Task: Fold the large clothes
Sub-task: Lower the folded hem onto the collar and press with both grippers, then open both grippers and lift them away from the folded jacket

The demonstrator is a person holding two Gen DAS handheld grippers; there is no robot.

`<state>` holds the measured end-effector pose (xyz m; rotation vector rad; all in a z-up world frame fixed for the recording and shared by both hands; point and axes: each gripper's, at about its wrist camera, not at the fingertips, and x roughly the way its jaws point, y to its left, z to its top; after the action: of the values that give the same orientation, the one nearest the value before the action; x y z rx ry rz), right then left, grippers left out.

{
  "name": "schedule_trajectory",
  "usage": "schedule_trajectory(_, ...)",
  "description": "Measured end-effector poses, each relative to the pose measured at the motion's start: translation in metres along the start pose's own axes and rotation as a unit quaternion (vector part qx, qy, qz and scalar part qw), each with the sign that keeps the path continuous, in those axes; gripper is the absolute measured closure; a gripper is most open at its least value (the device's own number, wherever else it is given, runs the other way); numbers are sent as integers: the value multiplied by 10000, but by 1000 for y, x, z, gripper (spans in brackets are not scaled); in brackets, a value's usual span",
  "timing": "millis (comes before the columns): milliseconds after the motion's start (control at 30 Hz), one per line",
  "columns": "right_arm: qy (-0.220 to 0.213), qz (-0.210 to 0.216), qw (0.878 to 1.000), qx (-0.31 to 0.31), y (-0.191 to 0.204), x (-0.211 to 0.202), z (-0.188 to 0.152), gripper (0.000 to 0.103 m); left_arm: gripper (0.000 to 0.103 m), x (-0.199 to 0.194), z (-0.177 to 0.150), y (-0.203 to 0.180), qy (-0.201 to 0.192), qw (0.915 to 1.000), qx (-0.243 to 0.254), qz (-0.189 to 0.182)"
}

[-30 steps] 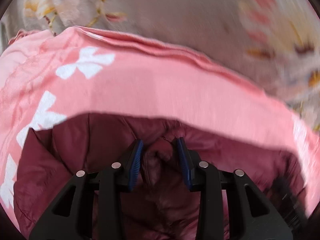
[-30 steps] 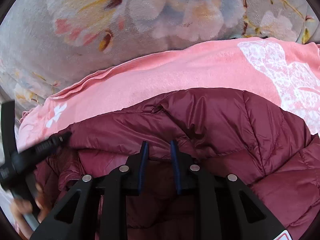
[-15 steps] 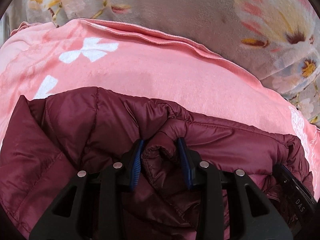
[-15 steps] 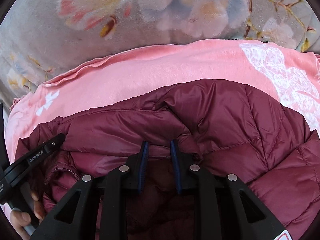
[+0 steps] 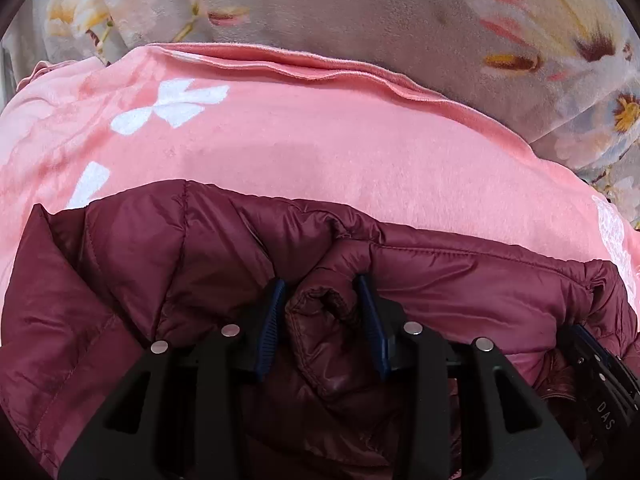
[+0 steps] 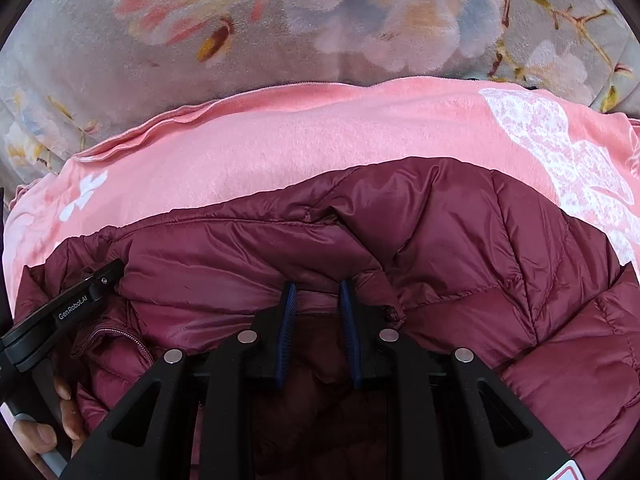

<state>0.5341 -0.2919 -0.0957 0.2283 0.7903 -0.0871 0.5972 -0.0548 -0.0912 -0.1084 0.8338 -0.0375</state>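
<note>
left gripper point(image 5: 322, 294) jaws narrow, pinching a bunched fold of the jacket point(image 5: 460, 280) between them | right gripper point(image 6: 316, 296) jaws narrow, gripping the jacket's edge | jacket lying ahead of both jaws on the pink blanket point(image 5: 320, 152), flowered cover point(image 6: 200, 60) showing beyond

Bare pink blanket point(image 5: 320, 152) beyond jacket point(image 5: 460, 280)

We see soft, even light in both wrist views, with no harsh glare. The glossy maroon quilted puffer jacket point(image 5: 440, 280) carries gentle sheen on its folds, with dark shadow in the creases. The plush pink blanket with white butterfly prints point(image 5: 320, 152) looks bright and evenly lit. Fisheye bending curves everything near the dark circular borders. The grey floral bedcover point(image 6: 200, 60) appears slightly soft.
</note>
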Motion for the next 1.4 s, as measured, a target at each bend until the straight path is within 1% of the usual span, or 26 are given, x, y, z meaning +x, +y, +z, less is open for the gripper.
schedule_trajectory(267, -3, -13, 10000, -17, -1, 1, 0, 84, 66, 1, 0, -3, -9, 10000, 63, 75)
schedule_trajectory(567, 1, -166, 9998, -126, 2, 4, 2, 84, 65, 4, 1, -10, -15, 9994, 225, 255)
schedule_trajectory(667, -37, -196, 9997, -156, 3, 2, 3, 83, 63, 4, 0, -16, -26, 9984, 356, 449)
schedule_trajectory(700, -78, -159, 9998, -131, 2, -1, 2, 83, 63, 3, 0, -21, -59, 9969, 466, 638)
schedule_trajectory(733, -139, -173, 9997, -64, -1, -13, 0, 82, 59, -1, -1, -25, -78, 9951, 550, 812)
schedule_trajectory(767, -196, -211, 9996, 5, -3, -26, -3, 81, 59, -8, -3, -29, -80, 9924, 721, 995)
schedule_trajectory(800, -291, -115, 9995, 88, -6, -41, -7, 73, 59, -18, -6, -31, -112, 9903, 852, 1092)
schedule_trajectory(833, -444, 121, 9988, 147, -11, -69, -15, 71, 56, -33, -10, -32, -173, 9895, 949, 1073)
schedule_trajectory(867, -508, 237, 9984, 115, -15, -89, -23, 66, 45, -56, -17, -30, -247, 9907, 1047, 832)
schedule_trajectory(900, -606, 301, 9977, 36, -22, -119, -37, 61, 38, -70, -22, -27, -280, 9911, 1096, 706)
schedule_trajectory(933, -673, 340, 9972, 19, -28, -139, -48, 58, 31, -92, -31, -20, -337, 9912, 1126, 614)
schedule_trajectory(967, -730, 415, 9965, 27, -39, -165, -64, 53, 31, -114, -42, -11, -420, 9911, 1162, 485)
schedule_trajectory(1000, -777, 488, 9958, 75, -53, -192, -84, 50, 30, -130, -50, -4, -488, 9908, 1197, 408)
schedule_trajectory(1033, -804, 520, 9953, 131, -62, -209, -99, 48, 27, -151, -61, 10, -548, 9909, 1180, 336)
schedule_trajectory(1067, -831, 576, 9947, 206, -77, -234, -121, 45, 25, -171, -73, 25, -530, 9920, 1121, 243)
schedule_trajectory(1133, -924, 624, 9932, 335, -104, -275, -159, 40, 25, -204, -95, 56, -477, 9947, 908, 67)
schedule_trajectory(1167, -983, 617, 9923, 436, -118, -297, -181, 36, 24, -221, -108, 76, -455, 9959, 781, 46)
schedule_trajectory(1200, -1034, 624, 9913, 517, -131, -318, -203, 34, 24, -233, -120, 86, -438, 9965, 703, 48)
schedule_trajectory(1267, -1050, 567, 9908, 641, -149, -347, -239, 32, 24, -263, -152, 116, -346, 9975, 614, 88)
schedule_trajectory(1300, -1032, 520, 9909, 682, -154, -355, -253, 31, 24, -270, -163, 127, -294, 9977, 598, 135)
schedule_trajectory(1333, -996, 469, 9913, 721, -160, -366, -274, 31, 24, -281, -181, 139, -218, 9981, 550, 177)
schedule_trajectory(1367, -951, 407, 9919, 736, -163, -374, -291, 30, 24, -287, -192, 146, -155, 9985, 495, 169)
schedule_trajectory(1400, -908, 314, 9926, 743, -165, -380, -308, 30, 24, -296, -212, 160, -37, 9992, 377, 111)
